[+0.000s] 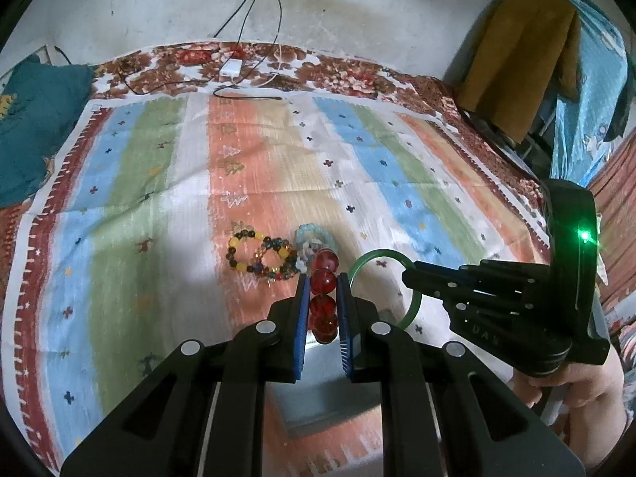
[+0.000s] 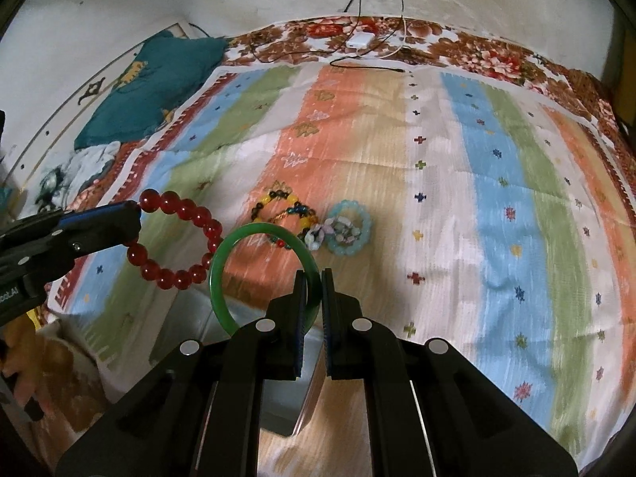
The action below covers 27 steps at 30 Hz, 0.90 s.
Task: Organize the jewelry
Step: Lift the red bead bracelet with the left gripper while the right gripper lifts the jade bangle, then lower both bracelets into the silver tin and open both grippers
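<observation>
My left gripper (image 1: 322, 278) is shut on a red bead bracelet (image 1: 324, 296), held above the striped cloth; the bracelet also shows in the right wrist view (image 2: 175, 238). My right gripper (image 2: 314, 274) is shut on a green bangle (image 2: 222, 278), also seen in the left wrist view (image 1: 377, 256). On the cloth lie a yellow and dark bead bracelet (image 1: 246, 250), a multicolour bead bracelet (image 1: 278, 258) and a pale blue bead bracelet (image 2: 349, 232) with a stone piece (image 2: 326, 232) on it. A grey box (image 1: 326, 393) lies below the grippers.
A striped cloth (image 2: 497, 198) covers a floral bedspread (image 1: 338, 75). A white charger with cables (image 1: 232, 67) lies at the far edge. A teal pillow (image 1: 35, 119) lies at the left. Clothes (image 1: 556, 59) hang at the right.
</observation>
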### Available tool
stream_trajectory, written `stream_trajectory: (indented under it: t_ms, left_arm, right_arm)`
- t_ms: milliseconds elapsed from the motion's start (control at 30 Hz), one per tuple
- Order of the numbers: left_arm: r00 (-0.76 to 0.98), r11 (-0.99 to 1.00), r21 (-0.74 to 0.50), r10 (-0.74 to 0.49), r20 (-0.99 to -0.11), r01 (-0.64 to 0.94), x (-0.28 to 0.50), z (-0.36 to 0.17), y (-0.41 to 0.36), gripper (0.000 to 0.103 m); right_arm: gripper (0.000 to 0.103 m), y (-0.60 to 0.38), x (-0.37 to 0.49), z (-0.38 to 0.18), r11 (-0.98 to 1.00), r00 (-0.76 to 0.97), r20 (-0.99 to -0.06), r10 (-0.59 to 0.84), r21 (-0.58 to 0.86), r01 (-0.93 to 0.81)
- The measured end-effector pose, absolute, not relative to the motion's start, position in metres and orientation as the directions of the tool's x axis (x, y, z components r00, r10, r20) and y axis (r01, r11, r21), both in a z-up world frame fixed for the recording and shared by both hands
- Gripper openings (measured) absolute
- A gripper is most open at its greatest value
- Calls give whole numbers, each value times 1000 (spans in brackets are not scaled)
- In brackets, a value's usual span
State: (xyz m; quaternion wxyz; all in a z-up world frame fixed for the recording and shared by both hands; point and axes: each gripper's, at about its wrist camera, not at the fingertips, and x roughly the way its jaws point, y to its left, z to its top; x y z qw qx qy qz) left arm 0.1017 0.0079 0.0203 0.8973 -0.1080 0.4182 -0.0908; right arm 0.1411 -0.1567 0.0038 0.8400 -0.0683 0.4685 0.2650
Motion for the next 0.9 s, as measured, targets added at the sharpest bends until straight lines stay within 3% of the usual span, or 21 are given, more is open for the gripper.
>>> stream_trajectory:
  t_ms: [733,767,800,867,900]
  left_arm:
    - [595,958,-278,-268,-758,77,66,2,-2,13]
    - [584,956,-282,-271,-765,74,68,1,-1,13]
    - [579,957,-282,-265,-771,63,70,0,0,16]
    - [575,959,-280,-255,-778,46,71,-2,4,34]
    - [577,961,-275,-247,-779,40,72,-3,6,34]
  right_arm:
    - [10,-155,105,-8,808,348,-841,415,165,-565]
    - [14,-155,105,-9,805,340,-842,418,170,-568]
    - [26,-154,105,-10,808,343,-844,412,164,-566]
    - [44,-155,105,-10,816,357,-844,400,151,-558]
    - [45,-155,106,-10,820,360,-845,396,148,-553]
